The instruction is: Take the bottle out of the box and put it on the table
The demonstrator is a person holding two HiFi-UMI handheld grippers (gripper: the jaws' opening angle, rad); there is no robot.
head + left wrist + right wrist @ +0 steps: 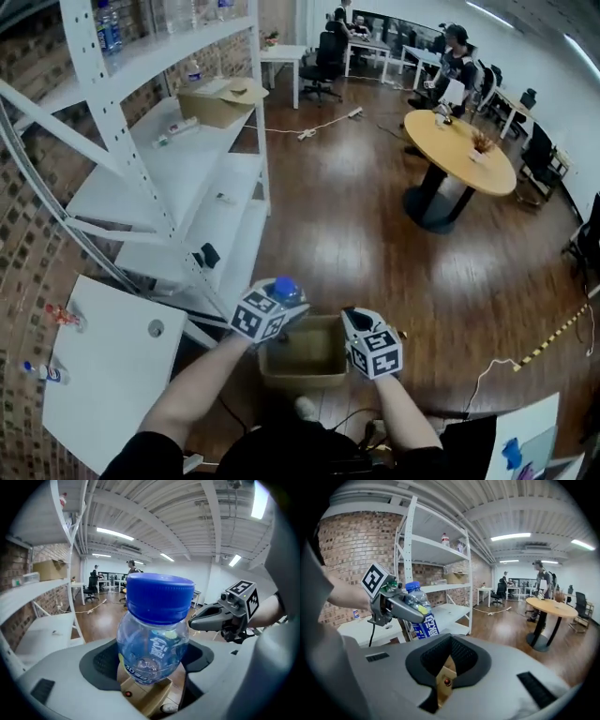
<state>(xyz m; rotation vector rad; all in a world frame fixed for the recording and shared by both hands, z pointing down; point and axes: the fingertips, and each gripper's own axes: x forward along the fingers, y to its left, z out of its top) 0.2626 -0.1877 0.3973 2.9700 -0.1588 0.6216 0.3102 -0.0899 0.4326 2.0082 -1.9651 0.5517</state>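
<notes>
The bottle (287,288) sits between the jaws of the left gripper (279,302), which close on its clear body below the blue cap. It is held in the air above the cardboard box (300,379) on the wooden floor. In the head view only the cap shows, since the gripper's marker cube covers the rest. In the left gripper view the bottom of the bottle drops out of sight behind the jaws, and its label can be seen only in part.

The right gripper (353,319) hangs beside it over the box. Its jaws are drawn together with nothing between them, and through the narrow slit only a strip of cardboard shows.

The white tabletop (112,375) lies to the left, apart from both grippers, and its near corner is cut off by the person's left arm.
</notes>
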